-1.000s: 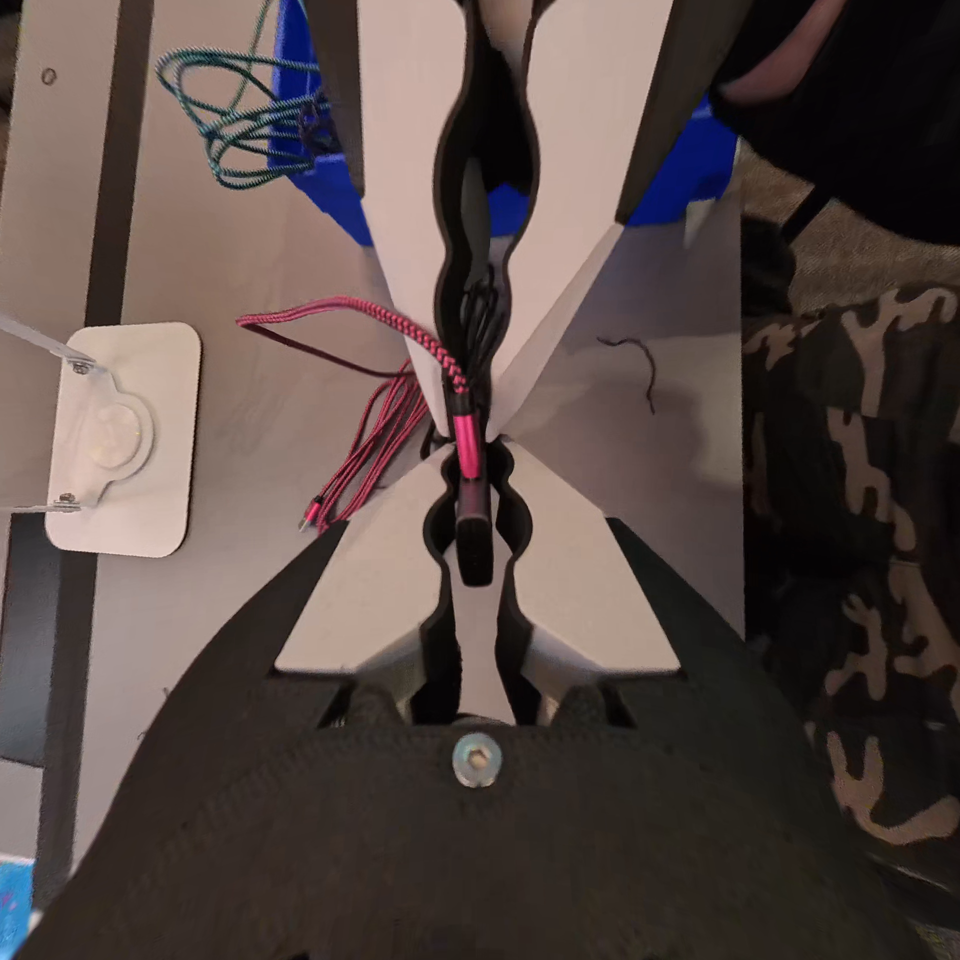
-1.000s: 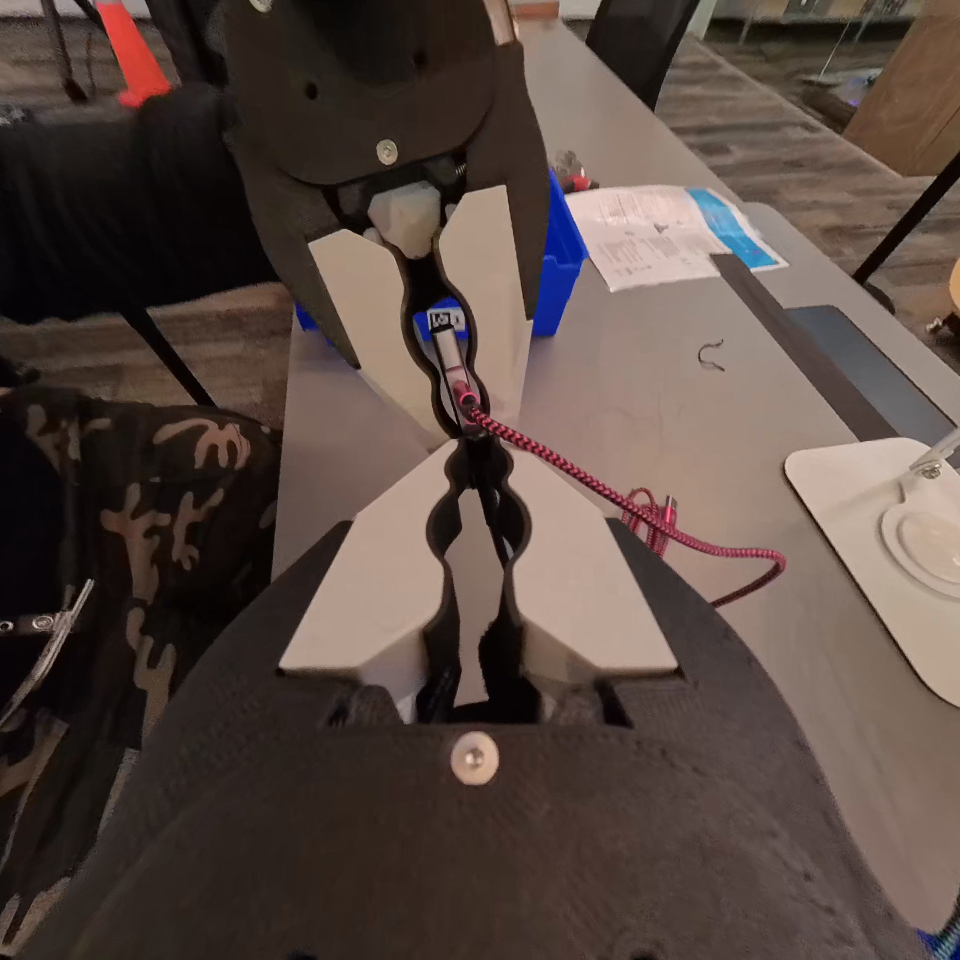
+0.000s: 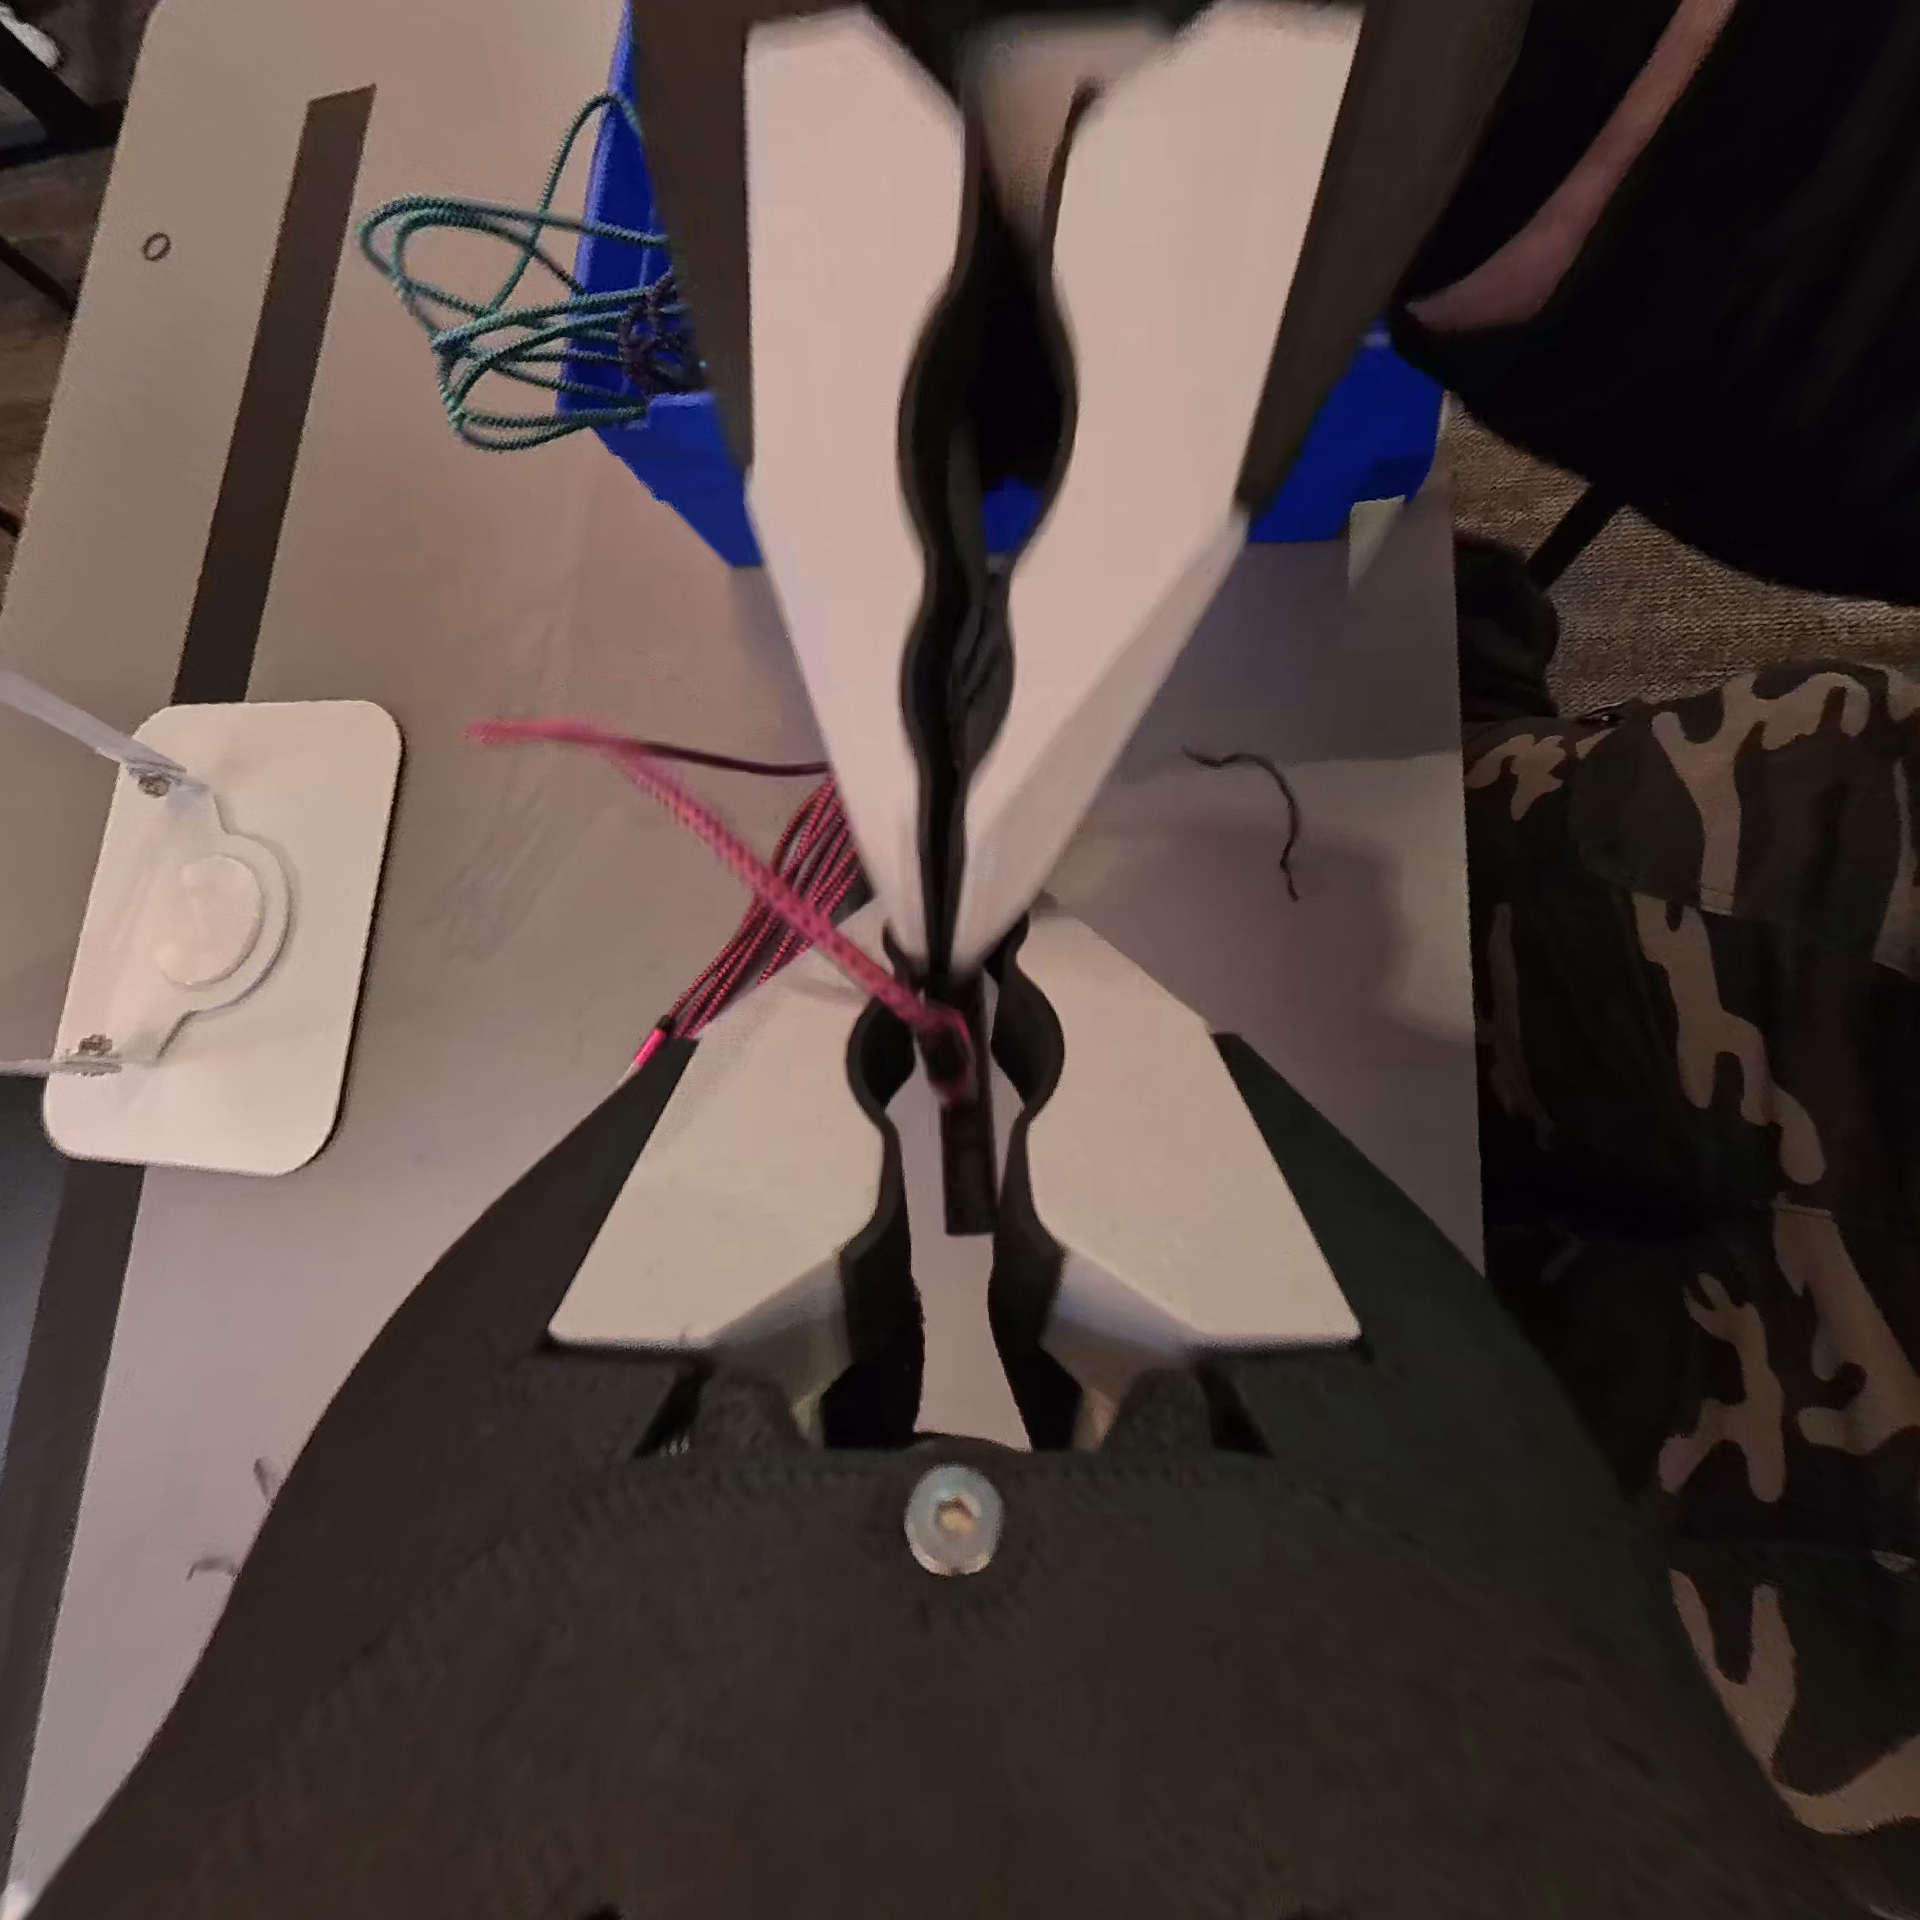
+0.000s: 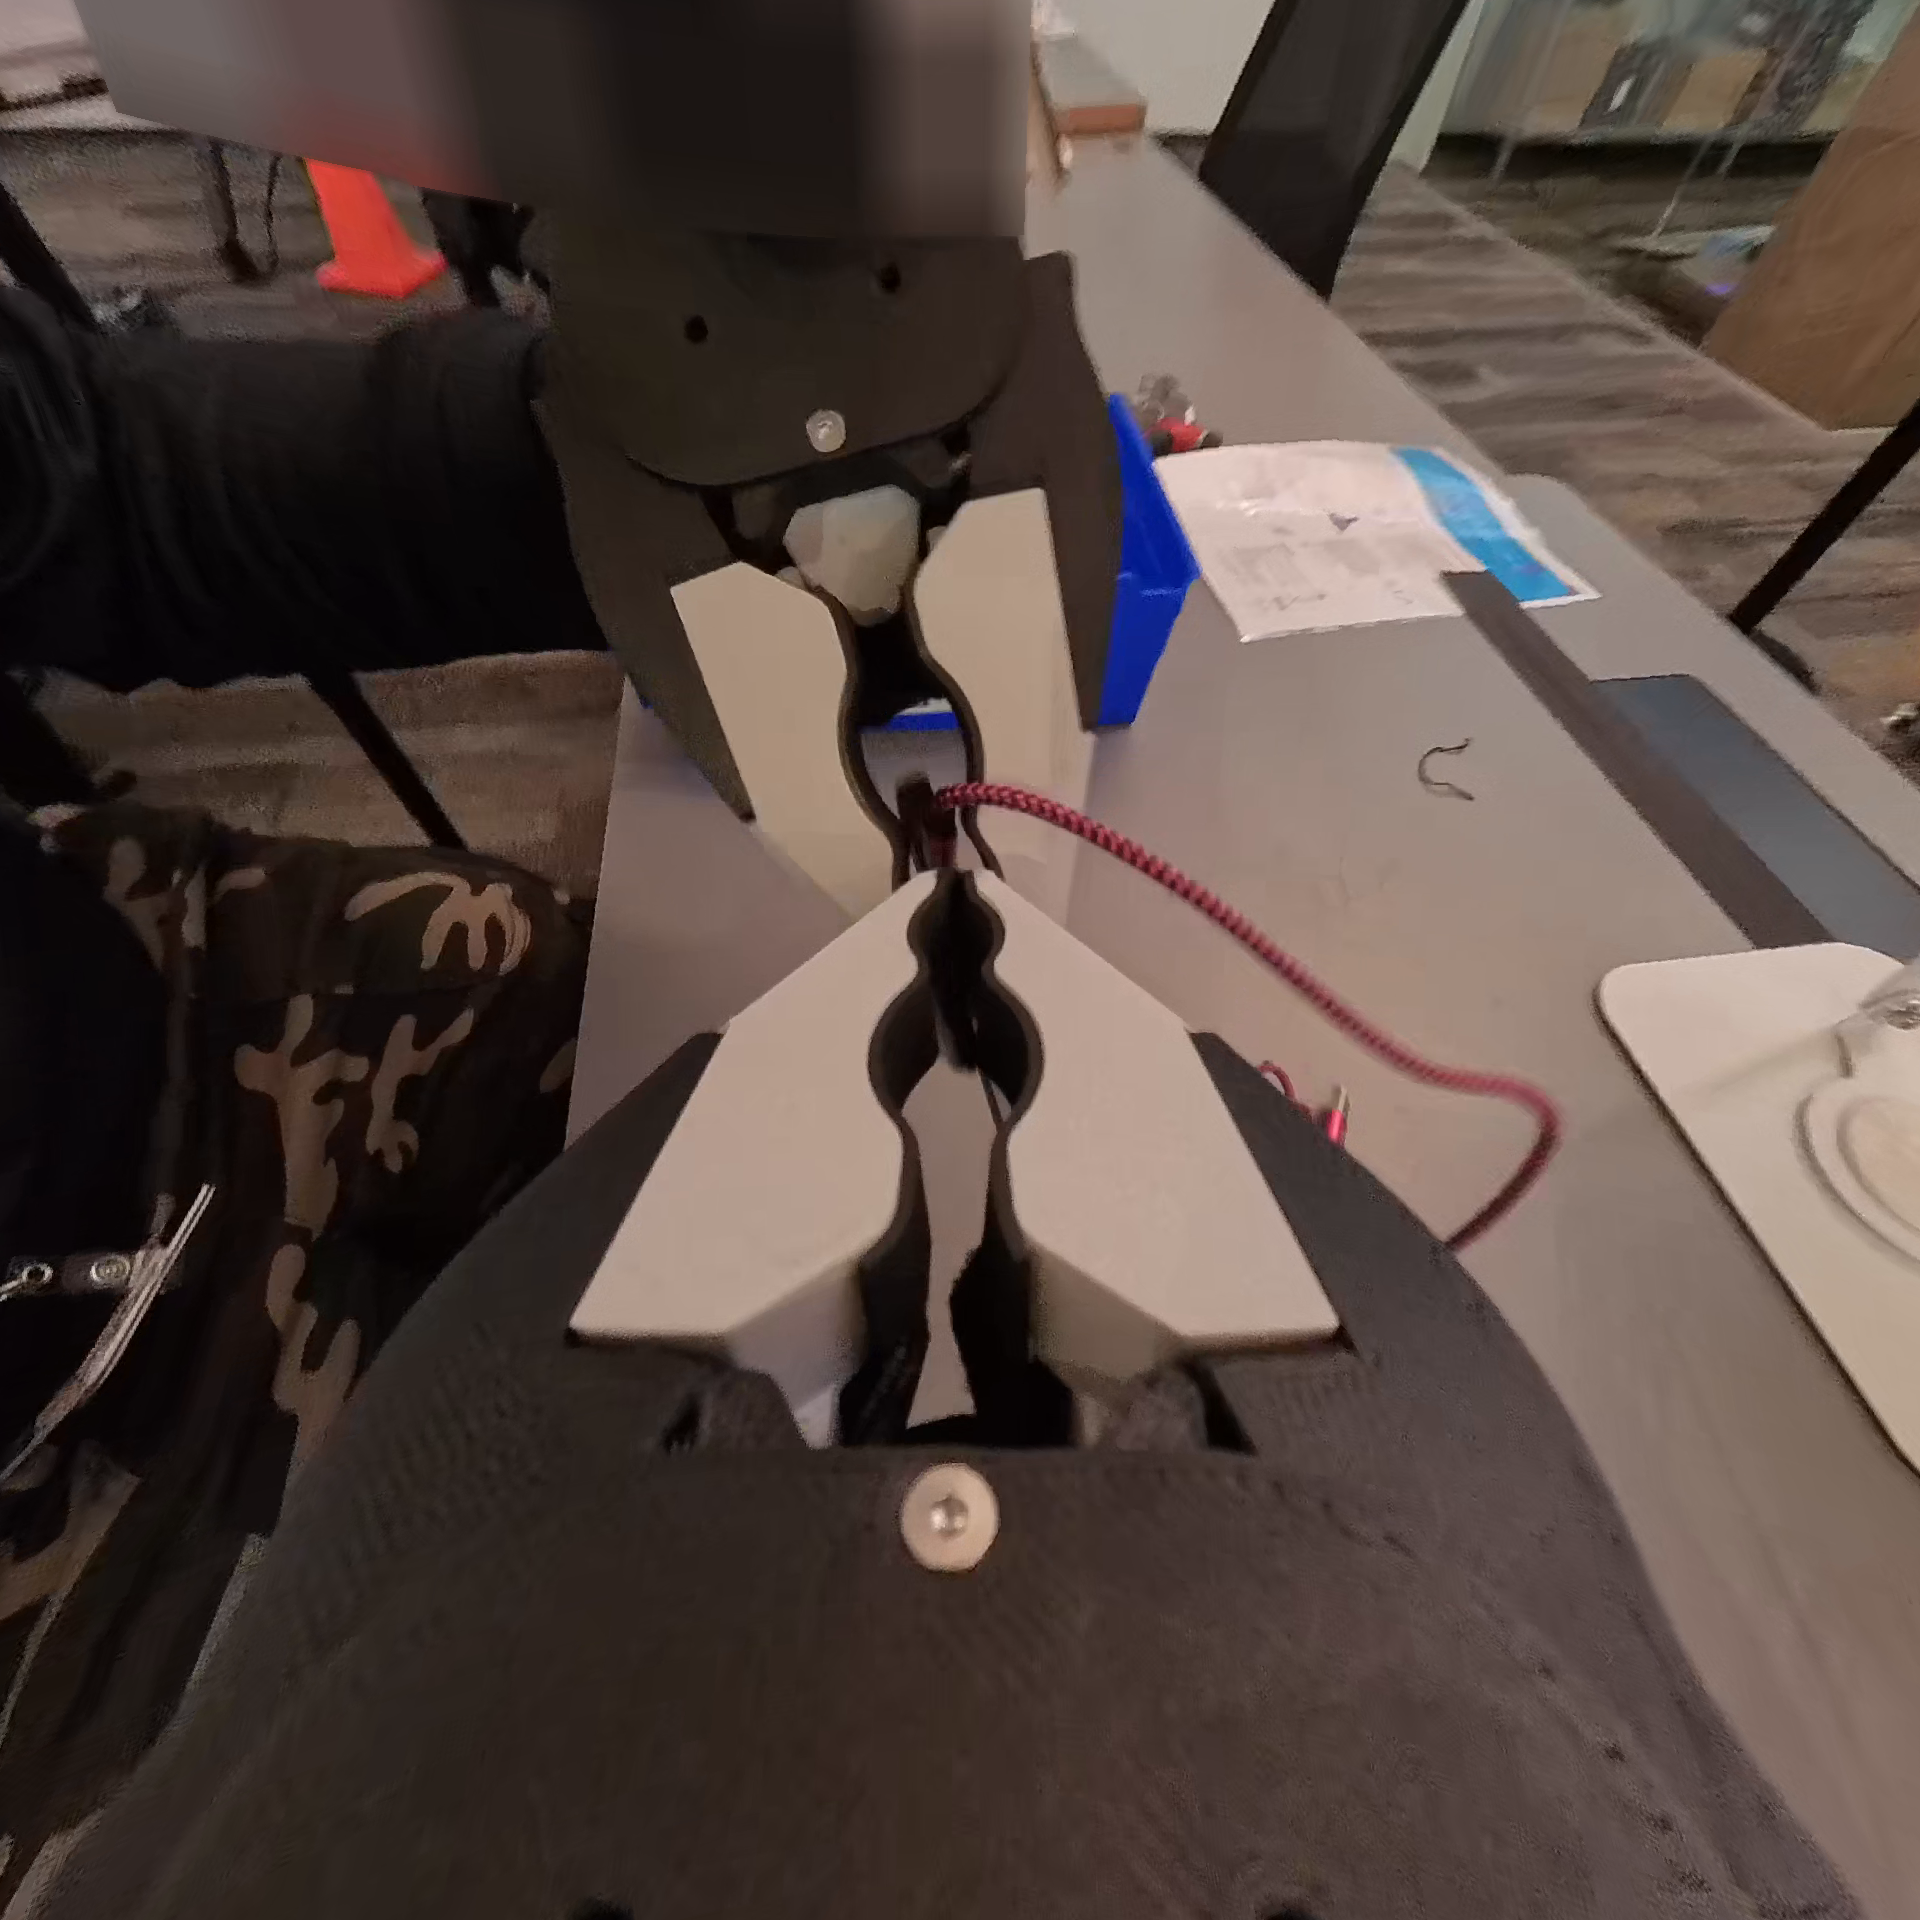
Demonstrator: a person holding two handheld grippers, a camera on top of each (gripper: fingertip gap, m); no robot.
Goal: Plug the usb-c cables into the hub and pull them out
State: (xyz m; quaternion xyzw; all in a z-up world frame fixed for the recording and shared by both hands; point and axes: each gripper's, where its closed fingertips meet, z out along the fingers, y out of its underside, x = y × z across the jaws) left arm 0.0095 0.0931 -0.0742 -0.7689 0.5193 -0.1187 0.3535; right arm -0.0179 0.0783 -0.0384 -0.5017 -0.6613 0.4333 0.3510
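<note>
since a second ago my right gripper (image 4: 951, 894) has closed in tip to tip on the left gripper (image 3: 940, 997), each clamped on something dark, plug (image 3: 951, 1049) or hub i cannot tell, above the table (image 3: 499, 582) near its edge; skewed, the plug could jam.

Both views are dim and warm-toned, with soft indoor light giving a dull sheen on the bench (image 3: 520, 644) and faint shadows. The left wrist view is motion-blurred, worst at the top centre on the far gripper (image 3: 940, 940) and red cable (image 3: 727, 821). Wide-angle distortion bends the frame edges, and a mosaic patch covers the right view's upper centre.
</note>
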